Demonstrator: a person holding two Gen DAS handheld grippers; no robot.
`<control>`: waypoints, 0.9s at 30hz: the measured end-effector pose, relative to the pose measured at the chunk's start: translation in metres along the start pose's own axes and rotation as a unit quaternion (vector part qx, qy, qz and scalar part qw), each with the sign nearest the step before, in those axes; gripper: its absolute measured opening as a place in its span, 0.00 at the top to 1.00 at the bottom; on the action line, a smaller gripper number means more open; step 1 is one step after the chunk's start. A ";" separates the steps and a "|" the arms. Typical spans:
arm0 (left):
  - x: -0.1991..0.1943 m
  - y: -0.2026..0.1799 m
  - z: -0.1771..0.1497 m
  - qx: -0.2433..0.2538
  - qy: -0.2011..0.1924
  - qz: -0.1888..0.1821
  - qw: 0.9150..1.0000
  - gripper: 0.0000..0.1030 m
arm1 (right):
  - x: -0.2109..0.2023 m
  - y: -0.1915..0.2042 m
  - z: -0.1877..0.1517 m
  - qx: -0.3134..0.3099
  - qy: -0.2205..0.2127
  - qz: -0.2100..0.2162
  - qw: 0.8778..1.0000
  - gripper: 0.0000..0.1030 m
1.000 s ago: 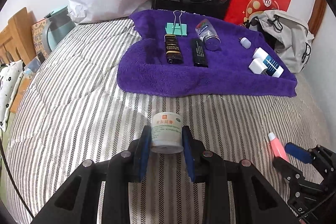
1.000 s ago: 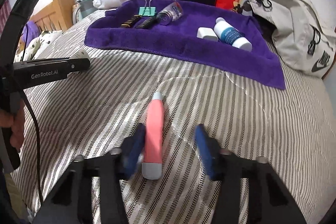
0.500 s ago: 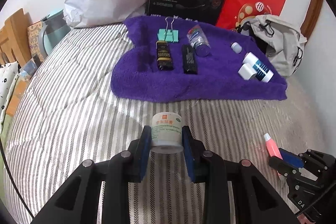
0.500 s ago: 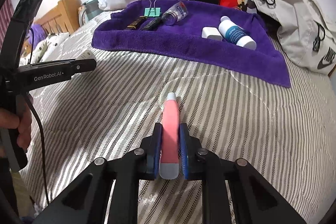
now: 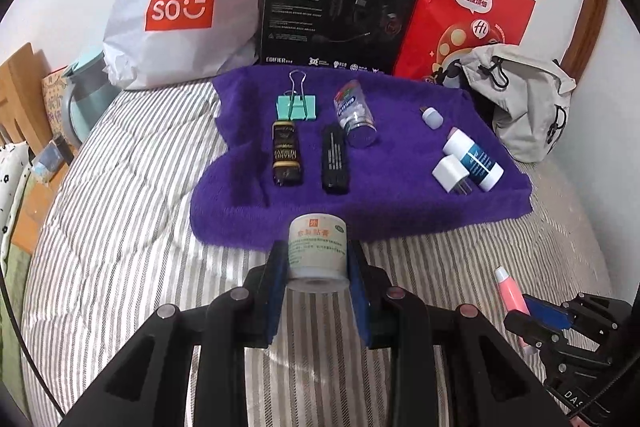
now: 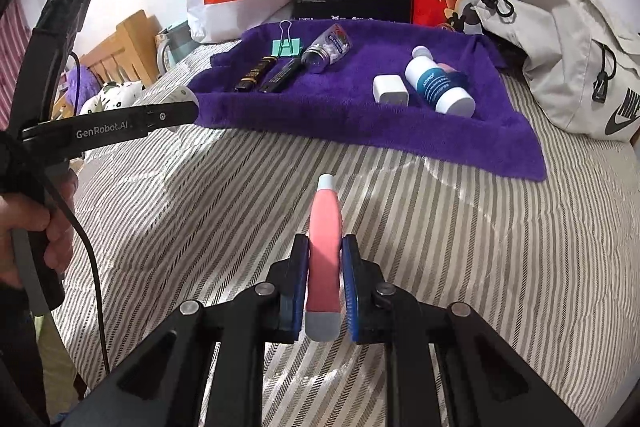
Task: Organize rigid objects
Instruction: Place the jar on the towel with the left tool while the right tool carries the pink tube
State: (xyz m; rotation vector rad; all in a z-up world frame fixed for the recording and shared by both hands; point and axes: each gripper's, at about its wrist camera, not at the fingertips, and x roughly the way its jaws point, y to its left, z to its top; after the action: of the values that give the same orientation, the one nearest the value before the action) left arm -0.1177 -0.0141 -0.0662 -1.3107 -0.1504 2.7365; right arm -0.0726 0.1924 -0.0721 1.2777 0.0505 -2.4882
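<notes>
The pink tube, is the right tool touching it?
Touching. The right wrist view shows the right tool with both blue pads pressed against the pink tube, no gap either side.

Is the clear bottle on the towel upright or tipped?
Tipped: the clear bottle lies on its side on the towel, cap end toward the boxes.

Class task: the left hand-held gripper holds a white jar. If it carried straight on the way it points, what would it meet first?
Probably the near edge of the purple towel, just beyond the white jar in the left hand-held gripper; farther along that line lies the black stick. Depth is uncertain.
</notes>
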 end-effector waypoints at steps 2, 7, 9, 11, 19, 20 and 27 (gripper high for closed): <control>0.000 -0.001 0.004 -0.001 0.000 -0.003 1.000 0.73 | -0.001 -0.003 0.004 0.002 -0.002 0.002 1.000 0.84; 0.002 -0.004 0.016 -0.001 -0.003 -0.007 1.000 0.73 | -0.005 -0.008 0.016 0.002 -0.006 0.004 1.000 0.84; 0.005 -0.006 0.022 -0.001 -0.002 -0.013 1.000 0.73 | -0.007 -0.010 0.022 0.001 -0.008 0.006 1.000 0.84; 0.008 -0.008 0.027 -0.002 -0.001 -0.020 1.000 0.73 | -0.009 -0.014 0.028 0.002 -0.013 0.006 1.000 0.84; 0.039 -0.029 0.055 0.007 0.011 -0.035 0.999 0.73 | -0.019 -0.032 0.046 0.006 -0.028 0.007 1.000 0.84; 0.043 -0.032 0.058 0.007 0.012 -0.037 0.999 0.73 | -0.019 -0.034 0.047 0.006 -0.026 0.004 1.000 0.84; 0.082 -0.054 0.066 0.035 0.041 -0.031 0.998 0.73 | -0.018 -0.053 0.056 0.011 -0.024 -0.004 1.000 0.84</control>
State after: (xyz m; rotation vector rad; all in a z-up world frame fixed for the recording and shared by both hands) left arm -0.2180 0.0473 -0.0809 -1.3733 -0.0867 2.6079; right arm -0.1229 0.2369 -0.0309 1.2277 0.0169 -2.5323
